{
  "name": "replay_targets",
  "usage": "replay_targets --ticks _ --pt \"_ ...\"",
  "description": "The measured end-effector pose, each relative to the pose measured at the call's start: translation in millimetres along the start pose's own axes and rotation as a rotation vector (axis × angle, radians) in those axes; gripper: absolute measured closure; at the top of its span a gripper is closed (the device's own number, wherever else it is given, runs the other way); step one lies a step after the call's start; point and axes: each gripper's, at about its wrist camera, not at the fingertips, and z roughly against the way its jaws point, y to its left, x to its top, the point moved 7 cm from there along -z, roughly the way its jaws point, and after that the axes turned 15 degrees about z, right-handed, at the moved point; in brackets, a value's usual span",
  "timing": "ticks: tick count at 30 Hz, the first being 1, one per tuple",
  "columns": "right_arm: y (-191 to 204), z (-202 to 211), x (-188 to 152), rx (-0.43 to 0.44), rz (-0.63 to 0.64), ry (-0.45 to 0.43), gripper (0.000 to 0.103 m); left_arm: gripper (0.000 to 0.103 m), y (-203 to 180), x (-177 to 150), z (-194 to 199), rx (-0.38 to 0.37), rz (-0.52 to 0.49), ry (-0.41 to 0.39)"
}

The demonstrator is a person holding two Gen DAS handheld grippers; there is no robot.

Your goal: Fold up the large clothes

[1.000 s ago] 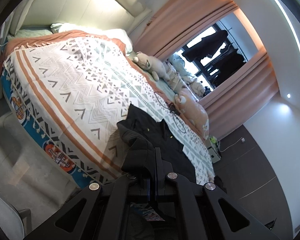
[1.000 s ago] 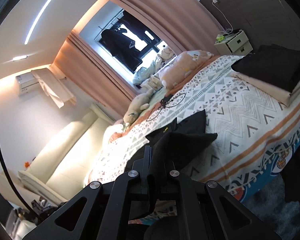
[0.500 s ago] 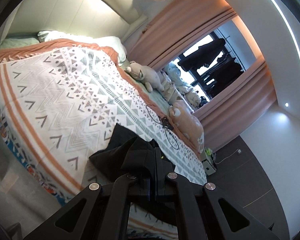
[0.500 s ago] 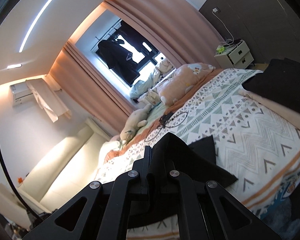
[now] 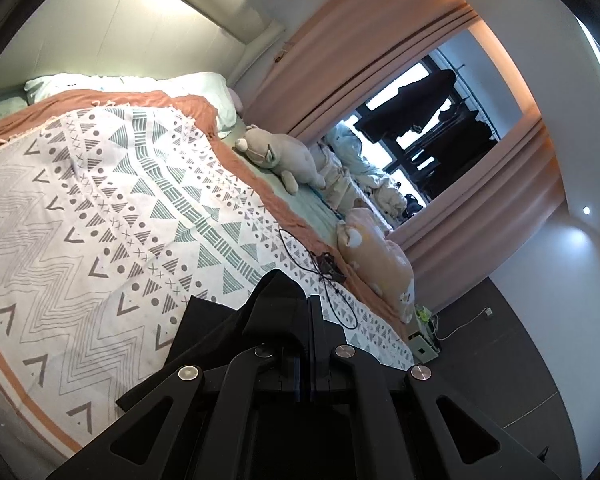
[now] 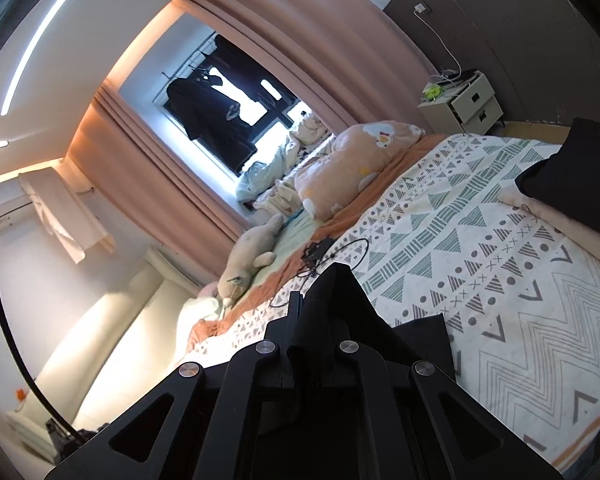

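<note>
I am holding the black garment (image 5: pixel 220 332) pinched in both the left gripper (image 5: pixel 310 304) and right gripper (image 6: pixel 300 304), lifting its edge over the bed (image 5: pixel 80 208) to fold it.

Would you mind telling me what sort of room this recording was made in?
Most likely a home bedroom: a bed under a patterned blanket, plush toys beside pink curtains, and a nightstand.

1 blk garment (image 5: pixel 220 344), 2 grippers (image 5: pixel 310 304) (image 6: pixel 312 300), 2 plushies (image 5: pixel 278 156) (image 5: pixel 380 256).
</note>
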Motion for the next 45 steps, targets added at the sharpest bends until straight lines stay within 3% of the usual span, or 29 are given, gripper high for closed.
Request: replay_targets --ticks 10,25,27,29,30,31,32,34,38,41,45 --pt "-40 -76 -18 -0.075 -0.036 0.08 0.099 0.101 15 5 -101 0.077 0.005 0.068" --pt "-93 -179 -61 -0.167 -0.057 0.199 0.099 0.101 88 -3 -234 0.202 0.054 0.148" --pt "-98 -184 -65 -0.218 -0.036 0.227 0.092 0.101 92 -4 -248 0.205 0.053 0.156" --pt "-100 -185 -68 -0.212 -0.04 0.24 0.045 0.101 90 -6 -258 0.202 0.042 0.17" --pt "-100 -182 -68 -0.216 -0.039 0.226 0.04 0.099 90 -8 -263 0.197 0.045 0.186" --pt "-99 -177 -67 -0.226 -0.031 0.207 0.039 0.087 89 -10 -268 0.181 0.05 0.202" --pt "-99 -174 -68 -0.241 -0.02 0.212 0.039 0.067 88 -11 -269 0.165 0.054 0.205" --pt "-101 -171 -69 -0.249 -0.024 0.231 0.039 0.04 88 -11 -264 0.162 0.048 0.172" --pt "-103 -162 -79 -0.275 -0.004 0.27 0.039 0.037 98 -12 -252 0.194 0.044 0.148" --pt "-110 -157 -97 -0.31 0.041 0.352 0.039 0.037 110 -16 -241 0.259 0.002 0.141" --pt "-124 -145 -117 -0.356 0.091 0.431 0.039 0.037 137 -30 -229 0.365 -0.08 0.199"
